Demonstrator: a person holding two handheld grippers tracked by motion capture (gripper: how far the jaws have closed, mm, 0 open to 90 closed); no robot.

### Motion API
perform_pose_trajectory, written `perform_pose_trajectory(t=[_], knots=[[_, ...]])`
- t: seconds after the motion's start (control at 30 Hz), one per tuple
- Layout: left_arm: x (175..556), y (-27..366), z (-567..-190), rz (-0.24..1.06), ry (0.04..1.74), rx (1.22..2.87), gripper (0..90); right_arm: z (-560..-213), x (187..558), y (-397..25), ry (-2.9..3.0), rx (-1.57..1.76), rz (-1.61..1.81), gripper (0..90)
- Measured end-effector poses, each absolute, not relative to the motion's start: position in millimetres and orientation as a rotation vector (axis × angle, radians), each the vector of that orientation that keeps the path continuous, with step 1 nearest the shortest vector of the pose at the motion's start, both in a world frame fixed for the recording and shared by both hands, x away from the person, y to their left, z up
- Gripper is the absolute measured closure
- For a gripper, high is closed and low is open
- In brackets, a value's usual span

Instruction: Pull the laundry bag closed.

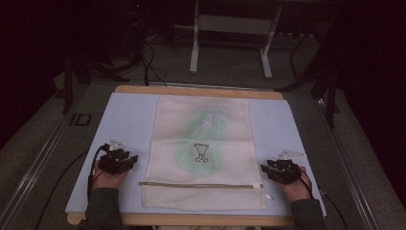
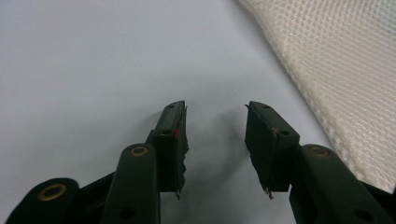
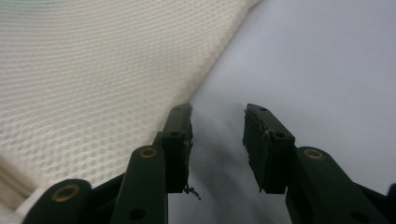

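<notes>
A pale blue mat [image 1: 129, 120] is spread over the table, and a cream mesh laundry bag [image 1: 201, 143] is laid flat on its middle, a green garment with a dark printed figure [image 1: 201, 152] showing faintly through the netting. A zipper [image 1: 198, 185] is run across the bag near its close edge, its pull [image 1: 261, 186] lying at the end nearer the right gripper. The left gripper [image 2: 215, 112] is rested on bare mat with its jaws spread and nothing between them; the bag's weave lies just beyond the right-hand jaw. The right gripper [image 3: 217, 112] is likewise parted and empty, the mesh running under and past its left-hand jaw. A likely fault is judged to be a snag: thin netting could be pinched together with the garment, or the small pull missed, if the jaws are closed too shallowly.
</notes>
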State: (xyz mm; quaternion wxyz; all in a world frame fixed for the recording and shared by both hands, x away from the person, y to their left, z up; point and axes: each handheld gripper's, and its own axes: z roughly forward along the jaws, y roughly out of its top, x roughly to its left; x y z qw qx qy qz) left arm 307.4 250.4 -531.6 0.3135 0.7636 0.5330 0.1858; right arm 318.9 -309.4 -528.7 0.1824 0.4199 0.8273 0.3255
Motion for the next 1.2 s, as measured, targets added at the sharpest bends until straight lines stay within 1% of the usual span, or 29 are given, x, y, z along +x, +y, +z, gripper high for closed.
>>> perform_pose_trajectory(t=[0.17, 0.43, 0.63, 0.87, 1.2], knots=[[306, 246, -530, 0.464, 1.339, 2.032, 58.1, -525, 315, -301, 2.364, 1.141, 0.925, 60.7], [305, 243, -529, 0.449, 1.289, 2.044, 61.3, -522, 313, -295, 2.364, 1.105, 0.912, 60.5], [306, 247, -528, 0.418, 1.304, 2.032, 61.5, -520, 311, -289, 2.411, 1.088, 0.913, 56.4], [305, 247, -526, 0.437, 1.285, 2.042, 60.4, -517, 307, -283, 2.440, 1.050, 0.921, 53.9], [304, 247, -524, 0.425, 1.270, 2.042, 61.5, -513, 302, -275, 2.473, 1.013, 0.943, 54.3]])
